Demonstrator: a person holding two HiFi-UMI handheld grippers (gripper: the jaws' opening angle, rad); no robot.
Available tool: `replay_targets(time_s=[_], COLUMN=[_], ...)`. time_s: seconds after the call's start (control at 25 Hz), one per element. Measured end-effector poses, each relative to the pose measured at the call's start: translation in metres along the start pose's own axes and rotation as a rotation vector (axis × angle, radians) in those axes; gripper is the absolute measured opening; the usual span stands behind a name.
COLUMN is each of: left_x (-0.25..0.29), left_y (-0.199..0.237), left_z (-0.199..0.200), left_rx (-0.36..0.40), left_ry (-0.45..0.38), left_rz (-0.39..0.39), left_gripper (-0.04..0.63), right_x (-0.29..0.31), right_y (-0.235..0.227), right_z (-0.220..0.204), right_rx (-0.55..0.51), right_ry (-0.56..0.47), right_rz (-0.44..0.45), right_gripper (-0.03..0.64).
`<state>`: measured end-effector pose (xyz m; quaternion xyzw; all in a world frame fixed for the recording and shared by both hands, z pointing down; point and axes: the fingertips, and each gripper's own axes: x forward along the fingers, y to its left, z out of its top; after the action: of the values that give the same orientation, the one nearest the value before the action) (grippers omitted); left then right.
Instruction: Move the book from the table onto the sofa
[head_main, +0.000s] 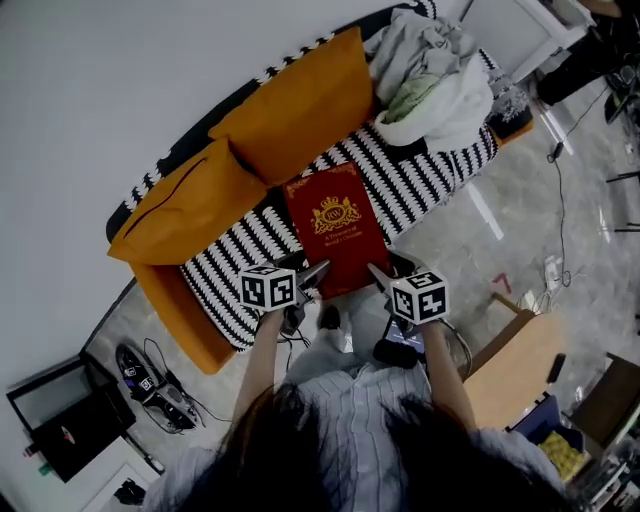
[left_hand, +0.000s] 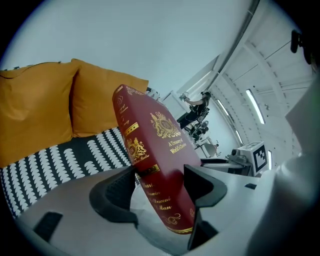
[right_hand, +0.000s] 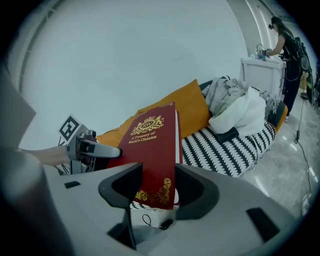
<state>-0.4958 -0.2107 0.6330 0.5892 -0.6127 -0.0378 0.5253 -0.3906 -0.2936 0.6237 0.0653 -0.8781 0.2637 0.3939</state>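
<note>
Over the near edge of the striped sofa (head_main: 430, 180), the red hardcover book (head_main: 335, 228) is held by its near end. The left hand-held gripper (head_main: 312, 274) is clamped at the spine and the right hand-held gripper (head_main: 382, 276) at the fore-edge. Placing is judged in hand. Lowering flat onto the seat, then release, is called for. The cover is rigid, smooth and gilt-stamped.

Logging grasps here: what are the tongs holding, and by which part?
The red book, near end: left tongs on the spine corner, right tongs on the page-edge corner.
</note>
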Motion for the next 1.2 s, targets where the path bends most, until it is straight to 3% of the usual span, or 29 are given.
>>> replay_targets(time_s=[0.12,0.36,0.72,1.2], left_x=[0.030,0.084,0.159,0.209], left_y=[0.017,0.060,0.124,0.202], left_z=[0.011,0.019,0.015,-0.015], left_rx=[-0.006,0.030,0.046,-0.075], left_ry=[0.031,0.128,0.244,0.365], left_rz=[0.015,0.073,0.102,0.130], left_gripper=[0.302,0.302,0.302,0.302], right_x=[0.025,0.079,0.157,0.242], right_y=[-0.026,-0.071,-0.128,-0.157], right_z=[0.005,0.001,-0.030,-0.060], right_rx=[0.011,-0.098,0.038,0.084], right_ry=[0.017,0.093,0.164,0.215], right_rz=[0.016,0.067,0.083,0.130], right_gripper=[0.212,0.206,0.204,0.202])
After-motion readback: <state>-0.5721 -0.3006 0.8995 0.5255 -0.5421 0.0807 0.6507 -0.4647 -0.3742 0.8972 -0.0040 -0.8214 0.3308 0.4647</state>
